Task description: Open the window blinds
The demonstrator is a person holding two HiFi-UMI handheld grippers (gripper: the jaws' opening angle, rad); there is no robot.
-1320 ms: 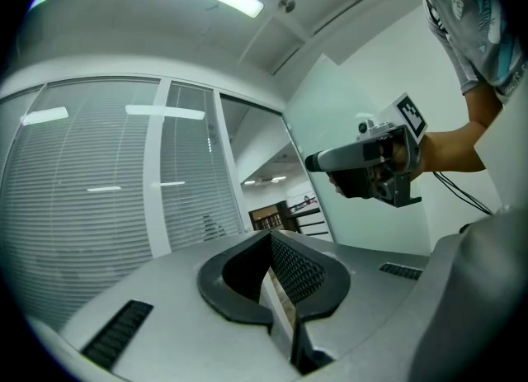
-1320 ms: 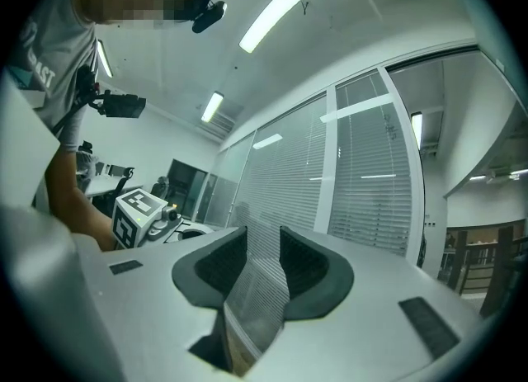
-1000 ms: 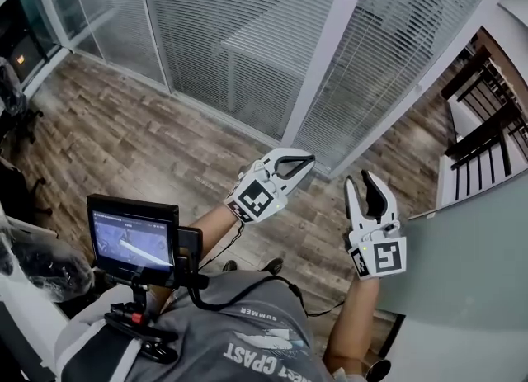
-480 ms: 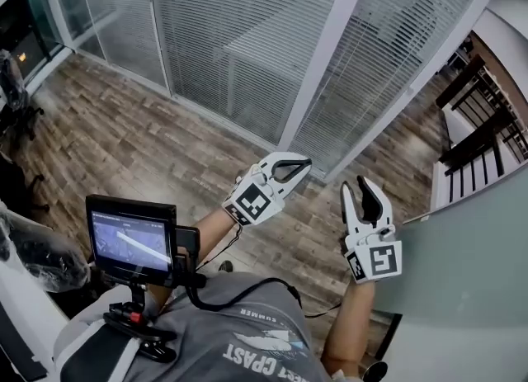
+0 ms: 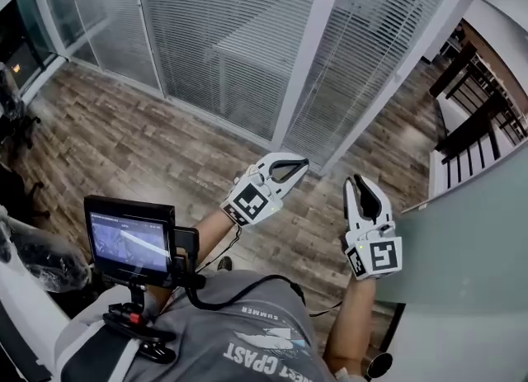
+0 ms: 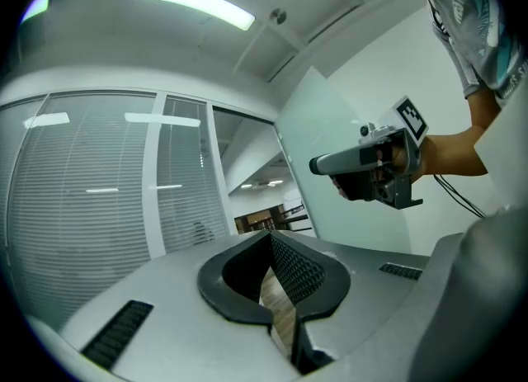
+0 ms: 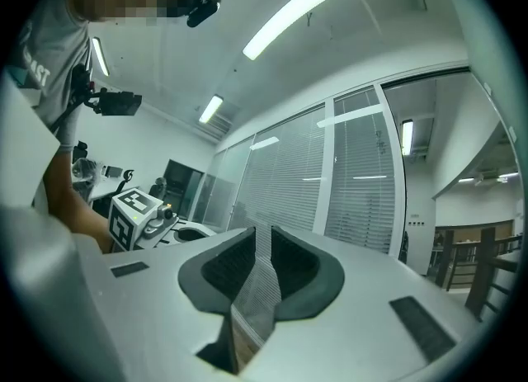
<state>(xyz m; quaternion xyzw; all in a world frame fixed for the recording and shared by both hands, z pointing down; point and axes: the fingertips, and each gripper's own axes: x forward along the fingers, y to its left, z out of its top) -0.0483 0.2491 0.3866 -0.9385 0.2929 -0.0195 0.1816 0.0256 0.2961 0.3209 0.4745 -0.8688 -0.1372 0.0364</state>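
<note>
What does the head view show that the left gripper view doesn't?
Only the head view shows the small monitor mounted at the person's chest. Only the left gripper view shows the ceiling light strip. Both show the window blinds, the left gripper with nothing in it, and the person's grey shirt.
</note>
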